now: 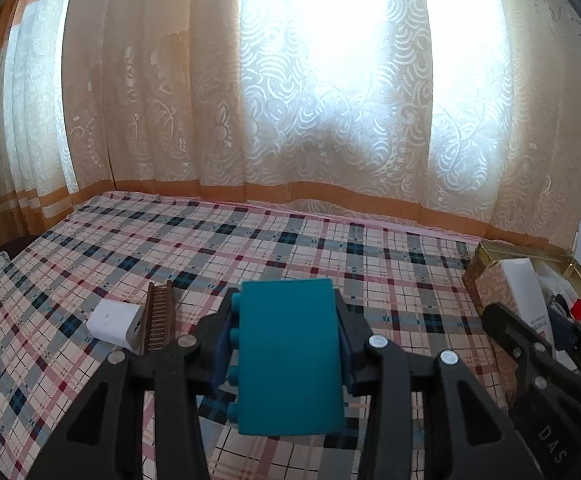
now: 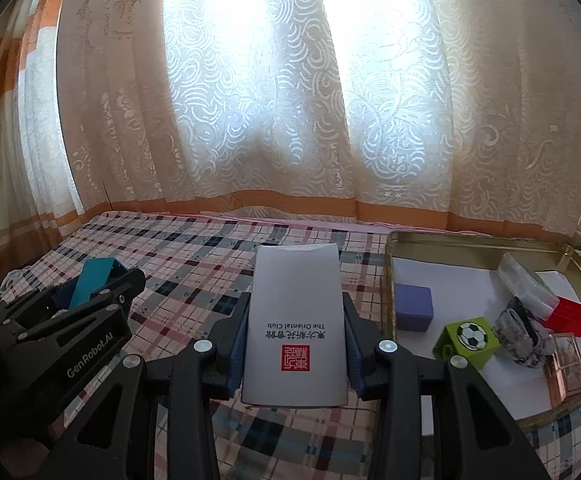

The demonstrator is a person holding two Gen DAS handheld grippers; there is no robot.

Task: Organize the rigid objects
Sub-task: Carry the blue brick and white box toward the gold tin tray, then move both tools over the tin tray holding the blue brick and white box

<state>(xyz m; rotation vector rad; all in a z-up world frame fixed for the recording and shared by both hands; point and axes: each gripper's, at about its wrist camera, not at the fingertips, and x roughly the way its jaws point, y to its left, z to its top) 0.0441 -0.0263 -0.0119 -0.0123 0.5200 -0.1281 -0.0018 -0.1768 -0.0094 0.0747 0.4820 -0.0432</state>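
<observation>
Both grippers loaded above the plaid cloth: left gripper clamped on teal block, right gripper clamped on white box, gold tin alongside.

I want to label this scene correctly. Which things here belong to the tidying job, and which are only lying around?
Belong to the job:
- teal block, held in the left hand-held gripper
- white box, held in the right hand-held gripper
- gold tin tray
- white charger
- comb

Lying about:
- curtain
- plaid cloth
</observation>
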